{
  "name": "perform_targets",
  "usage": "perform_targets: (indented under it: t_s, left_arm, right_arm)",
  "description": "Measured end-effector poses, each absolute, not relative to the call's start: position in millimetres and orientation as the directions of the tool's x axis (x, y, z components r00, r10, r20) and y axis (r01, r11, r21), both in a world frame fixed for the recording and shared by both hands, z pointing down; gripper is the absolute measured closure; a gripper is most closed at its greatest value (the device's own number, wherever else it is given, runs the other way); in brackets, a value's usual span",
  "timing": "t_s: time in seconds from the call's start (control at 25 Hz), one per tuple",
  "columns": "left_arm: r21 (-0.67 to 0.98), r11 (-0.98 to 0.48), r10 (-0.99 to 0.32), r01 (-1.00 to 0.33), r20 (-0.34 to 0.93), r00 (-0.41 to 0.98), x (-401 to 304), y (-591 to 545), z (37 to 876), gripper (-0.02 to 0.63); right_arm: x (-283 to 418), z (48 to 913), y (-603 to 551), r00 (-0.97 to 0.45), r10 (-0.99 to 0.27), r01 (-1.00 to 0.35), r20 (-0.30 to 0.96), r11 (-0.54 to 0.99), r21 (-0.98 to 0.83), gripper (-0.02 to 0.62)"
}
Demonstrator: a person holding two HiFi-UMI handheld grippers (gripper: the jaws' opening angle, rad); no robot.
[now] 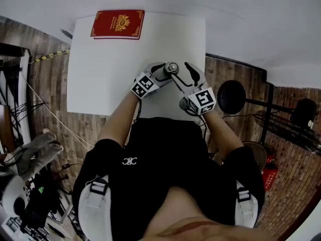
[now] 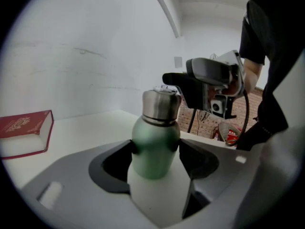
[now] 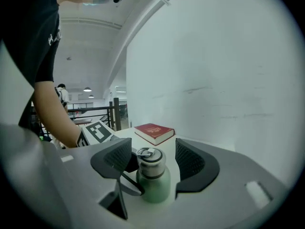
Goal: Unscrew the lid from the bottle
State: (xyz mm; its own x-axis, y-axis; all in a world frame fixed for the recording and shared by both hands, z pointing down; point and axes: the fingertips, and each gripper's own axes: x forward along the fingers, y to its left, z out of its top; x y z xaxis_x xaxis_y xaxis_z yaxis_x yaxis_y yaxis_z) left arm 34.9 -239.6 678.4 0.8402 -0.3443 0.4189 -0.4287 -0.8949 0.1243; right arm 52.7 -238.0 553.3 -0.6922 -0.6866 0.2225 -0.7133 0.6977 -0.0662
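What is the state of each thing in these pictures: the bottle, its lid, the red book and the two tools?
bottle: upright on the table, gripped at its green body.
lid: on the bottle, not yet off.
left tool: shut on the bottle.
right tool: open, one jaw on each side of the lid, not pressing on it.
book: closed, lying flat on the table.

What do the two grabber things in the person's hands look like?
The left gripper and right gripper are light grey plastic, with black pads inside the jaws. Each carries a cube of black-and-white square markers. A black cable loops from the right one. The person wears a black short-sleeved shirt.
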Motion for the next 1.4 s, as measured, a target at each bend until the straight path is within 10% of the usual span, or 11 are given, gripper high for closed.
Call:
perform_targets:
  t_s: [0.64,1.4]
  left_arm:
    - [0.128,-0.897,-0.337,-0.423,0.419,0.843,35.7,-240.2,677.7,0.241]
    - [0.130,-0.900,-0.334,-0.417,0.411,0.848,31.8,-243.0,680.1,0.245]
  right_arm:
    - [36.8,603.7,-258.5,-0.337,-0.884,-0.941,0.323,0.316,-0.118,0.276]
    - [19.0,604.1,-265.1,-0.549,-0.769,-0.832,0.327,0.542,-0.121,0.307]
